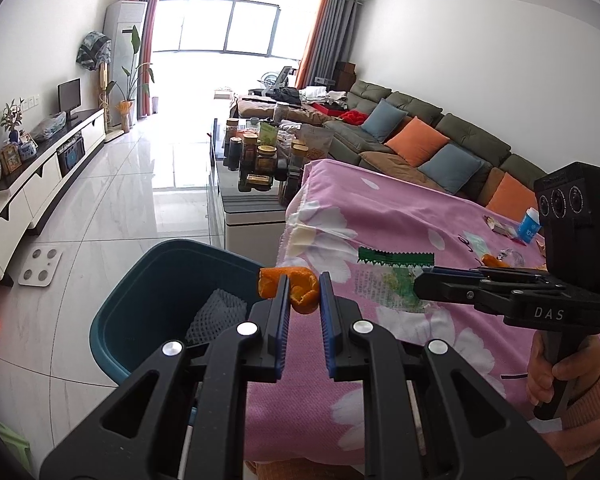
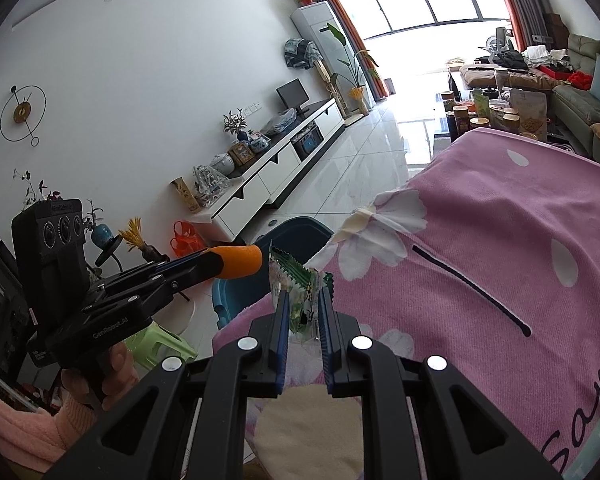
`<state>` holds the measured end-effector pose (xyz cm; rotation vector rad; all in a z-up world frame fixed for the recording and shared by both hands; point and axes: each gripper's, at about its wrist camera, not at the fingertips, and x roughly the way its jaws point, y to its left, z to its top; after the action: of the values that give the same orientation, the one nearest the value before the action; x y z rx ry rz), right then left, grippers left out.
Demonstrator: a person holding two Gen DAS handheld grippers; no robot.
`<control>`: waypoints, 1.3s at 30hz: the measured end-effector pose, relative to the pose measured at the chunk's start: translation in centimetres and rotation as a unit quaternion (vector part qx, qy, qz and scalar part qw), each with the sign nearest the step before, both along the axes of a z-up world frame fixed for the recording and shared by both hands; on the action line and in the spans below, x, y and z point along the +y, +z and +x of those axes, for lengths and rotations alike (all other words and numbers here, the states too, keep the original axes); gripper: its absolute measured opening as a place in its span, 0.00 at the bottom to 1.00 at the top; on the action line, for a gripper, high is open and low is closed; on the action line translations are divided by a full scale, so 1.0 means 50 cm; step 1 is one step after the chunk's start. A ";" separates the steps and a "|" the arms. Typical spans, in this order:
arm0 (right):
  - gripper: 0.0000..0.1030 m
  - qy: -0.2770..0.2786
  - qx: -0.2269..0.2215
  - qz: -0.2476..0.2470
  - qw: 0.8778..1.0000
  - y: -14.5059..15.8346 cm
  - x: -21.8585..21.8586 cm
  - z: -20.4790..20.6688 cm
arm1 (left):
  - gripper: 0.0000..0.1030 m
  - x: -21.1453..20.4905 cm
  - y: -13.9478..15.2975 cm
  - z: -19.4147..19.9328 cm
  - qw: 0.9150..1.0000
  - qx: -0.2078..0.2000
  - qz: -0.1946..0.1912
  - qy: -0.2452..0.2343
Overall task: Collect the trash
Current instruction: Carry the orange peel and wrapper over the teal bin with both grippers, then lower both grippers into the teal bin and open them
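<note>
A person holds two tools over the edge of a table (image 1: 400,216) draped in a pink flowered cloth. The left hand-held gripper (image 1: 304,300) is clamped on one curl of orange peel (image 1: 300,286). The right hand-held gripper (image 2: 303,312) is clamped on one green and white snack wrapper (image 2: 300,284), which stands upright between its pads.

One teal bin (image 1: 168,280) sits on the floor just beside the table edge, below and to the left of both tools as the left wrist camera shows it. It already holds one piece of white foam netting (image 1: 216,312). The left tool is the nearer one, its peel hanging about over the bin's rim; the wrapper is above the cloth, further from the bin.

More scraps lie further along the cloth, too small to count.
</note>
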<state>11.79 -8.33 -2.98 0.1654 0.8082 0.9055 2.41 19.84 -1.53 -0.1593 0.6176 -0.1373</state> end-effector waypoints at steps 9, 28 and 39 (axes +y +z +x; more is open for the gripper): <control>0.12 0.027 0.001 -0.004 1.000 0.003 0.050 0.006 | 0.14 0.044 -0.005 -0.005 1.000 0.002 0.001 0.025; 0.12 0.077 -0.004 -0.022 0.997 0.006 0.169 0.026 | 0.14 0.135 -0.044 0.002 0.997 0.027 -0.010 0.073; 0.12 0.083 0.008 -0.034 0.996 -0.009 0.204 0.043 | 0.14 0.151 -0.071 0.016 0.995 0.041 -0.012 0.086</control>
<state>13.92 1.88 -3.40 0.0471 0.8764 1.0335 3.23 27.41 -5.07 -0.2408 0.6815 0.0290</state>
